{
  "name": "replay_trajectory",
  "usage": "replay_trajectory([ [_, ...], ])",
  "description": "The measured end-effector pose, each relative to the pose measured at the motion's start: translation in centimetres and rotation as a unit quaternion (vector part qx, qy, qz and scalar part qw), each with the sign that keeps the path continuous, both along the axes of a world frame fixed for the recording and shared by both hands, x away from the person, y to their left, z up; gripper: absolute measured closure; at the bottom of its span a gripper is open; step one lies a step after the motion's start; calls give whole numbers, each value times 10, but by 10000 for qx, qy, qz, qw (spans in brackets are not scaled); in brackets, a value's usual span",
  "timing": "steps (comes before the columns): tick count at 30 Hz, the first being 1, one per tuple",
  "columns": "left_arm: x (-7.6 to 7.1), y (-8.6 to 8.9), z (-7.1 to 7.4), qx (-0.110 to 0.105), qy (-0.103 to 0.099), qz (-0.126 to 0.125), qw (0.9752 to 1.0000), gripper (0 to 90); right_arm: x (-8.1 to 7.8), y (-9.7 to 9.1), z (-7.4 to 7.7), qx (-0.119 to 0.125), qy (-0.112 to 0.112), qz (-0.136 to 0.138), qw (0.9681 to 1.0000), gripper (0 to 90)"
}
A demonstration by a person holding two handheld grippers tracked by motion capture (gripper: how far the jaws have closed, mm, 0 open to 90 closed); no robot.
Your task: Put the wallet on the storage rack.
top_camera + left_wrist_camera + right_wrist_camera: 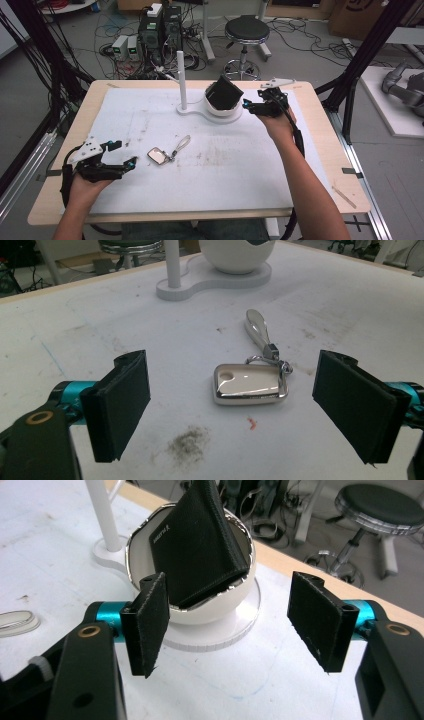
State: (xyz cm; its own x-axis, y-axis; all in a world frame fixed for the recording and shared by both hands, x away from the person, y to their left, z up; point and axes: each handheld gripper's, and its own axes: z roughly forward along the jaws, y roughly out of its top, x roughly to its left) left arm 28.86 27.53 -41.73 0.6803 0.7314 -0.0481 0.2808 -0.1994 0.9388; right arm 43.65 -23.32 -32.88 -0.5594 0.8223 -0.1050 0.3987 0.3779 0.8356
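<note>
- Wallet (197,545): black, folded and soft, it stands tilted in the white bowl (223,114) at the far side of the table (320,165).
- Right gripper (227,617) is just beside the bowl, its jaws apart and holding nothing.
- Key fob (250,384) lies flat on the table, shiny, hard and probably slippery.
- Left gripper (232,407) is near it, jaws wide apart.
- Best hold is likely across the fob's two long sides, or by its strap (260,330).
</note>
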Motion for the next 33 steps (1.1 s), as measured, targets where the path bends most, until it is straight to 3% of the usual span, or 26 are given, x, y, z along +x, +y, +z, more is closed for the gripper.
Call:
replay_trajectory([
  [17, 26, -26, 0, -55, -9, -343, 9994, 153, -56, -44, -28, 512, -53, -74, 9986, 248],
  [29, 35, -33, 2, -60, -48, -376, 9993, 153, -93, -55, -62, 841, -14, -58, 9964, 209],
  [33, 35, -33, 3, -64, -59, -376, 9993, 153, -98, -54, -69, 934, 13, -3, 9956, 205],
])
